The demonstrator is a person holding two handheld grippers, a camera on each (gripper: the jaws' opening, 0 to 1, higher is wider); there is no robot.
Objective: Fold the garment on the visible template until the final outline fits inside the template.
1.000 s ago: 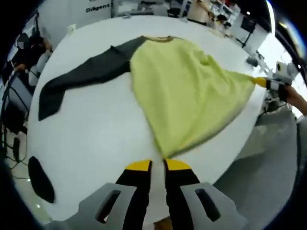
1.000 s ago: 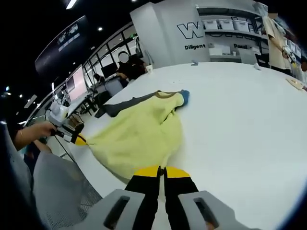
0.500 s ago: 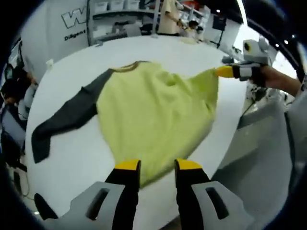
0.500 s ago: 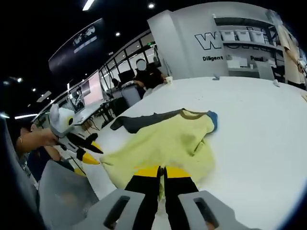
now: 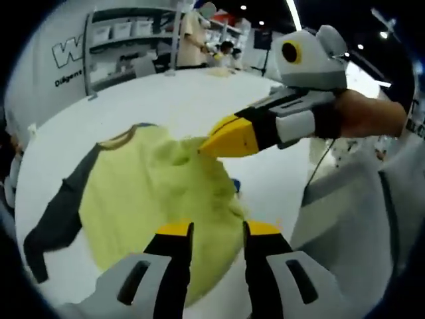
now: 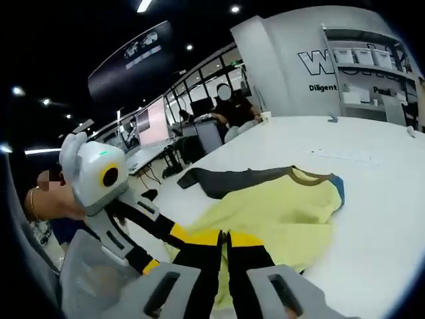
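Tongs first: the left gripper [image 5: 210,229] is hanging over the near hem of the shirt [image 5: 159,199] with its yellow-tipped jaws standing apart and nothing between them. In the right gripper view, the right gripper [image 6: 222,237] is showing its jaws pressed together, a fold of yellow cloth lying right at the tips; whether cloth is pinched between them cannot be told. That same right gripper [image 5: 229,138] is reaching into the left gripper view from the right, its yellow tips together and touching a raised edge of the shirt, with a hand [image 5: 362,114] behind it. The left gripper [image 6: 159,239] is crossing the right gripper view from the left, just beside the right one's jaws.

The shirt [image 6: 279,209] is lying bunched on the white table [image 5: 166,100], yellow body rumpled and partly doubled over itself. In the left gripper view, its long axis is running from the hem near the jaws up to the brown collar [image 5: 119,138], which is pointing away toward the far side of the table. A dark grey sleeve [image 5: 56,216] is stretching out to the left of the body, flat on the table. In the right gripper view a blue patch [image 6: 339,189] is showing beside the collar [image 6: 309,176].

Shelves [image 6: 372,63] are standing against the far wall.
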